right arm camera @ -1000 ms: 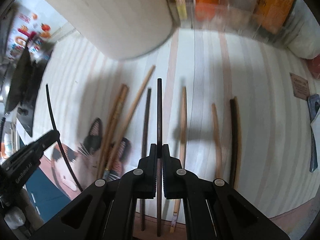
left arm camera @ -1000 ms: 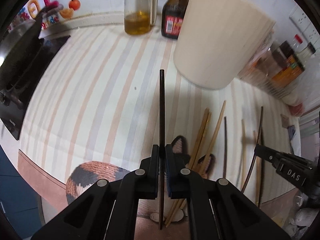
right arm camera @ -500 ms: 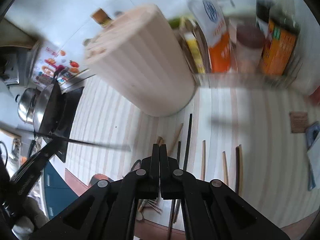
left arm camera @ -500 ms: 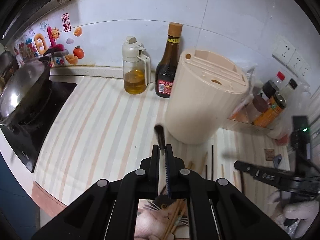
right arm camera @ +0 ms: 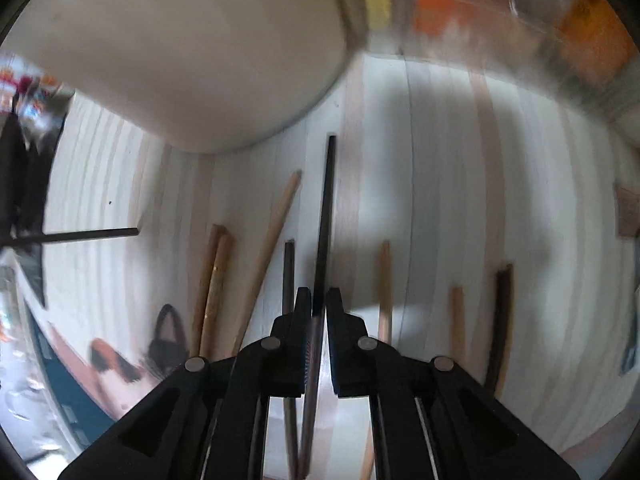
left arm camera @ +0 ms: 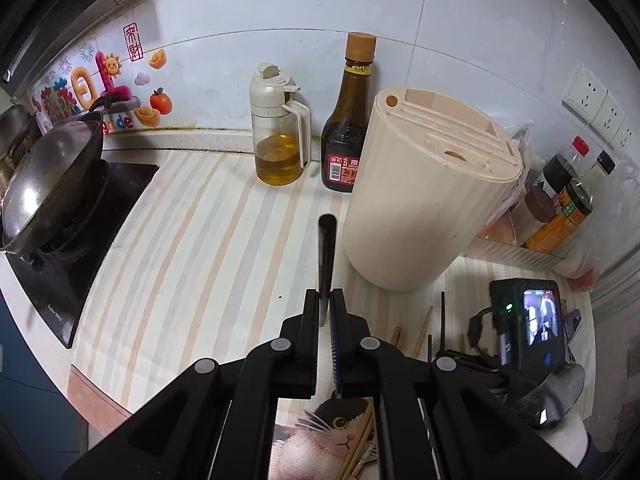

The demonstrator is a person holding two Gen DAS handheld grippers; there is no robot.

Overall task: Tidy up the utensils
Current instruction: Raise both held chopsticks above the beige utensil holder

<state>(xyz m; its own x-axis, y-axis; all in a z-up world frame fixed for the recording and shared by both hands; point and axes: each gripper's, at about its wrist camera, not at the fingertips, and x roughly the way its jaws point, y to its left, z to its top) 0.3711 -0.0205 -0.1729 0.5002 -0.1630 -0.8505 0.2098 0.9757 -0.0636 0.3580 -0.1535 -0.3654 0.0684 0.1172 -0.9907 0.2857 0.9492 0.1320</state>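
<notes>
Your left gripper (left arm camera: 328, 300) is clamped on a dark chopstick (left arm camera: 326, 256) that points up and away, toward the beige holder (left arm camera: 420, 208). Your right gripper's (right arm camera: 319, 300) jaws are opening, with a black chopstick (right arm camera: 326, 216) between them, lying lengthwise toward the holder. Both hang over a striped kitchen counter (left arm camera: 200, 240). At least seven more chopsticks lie roughly parallel there. Behind stand two bottles by a tiled wall (left arm camera: 460, 20), a wok (left arm camera: 48, 176) at left.

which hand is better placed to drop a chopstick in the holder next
Left. Its tongs grip a dark chopstick lifted clear, with the beige holder and its top slots in view. The right tongs are low over chopsticks on the counter.
</notes>
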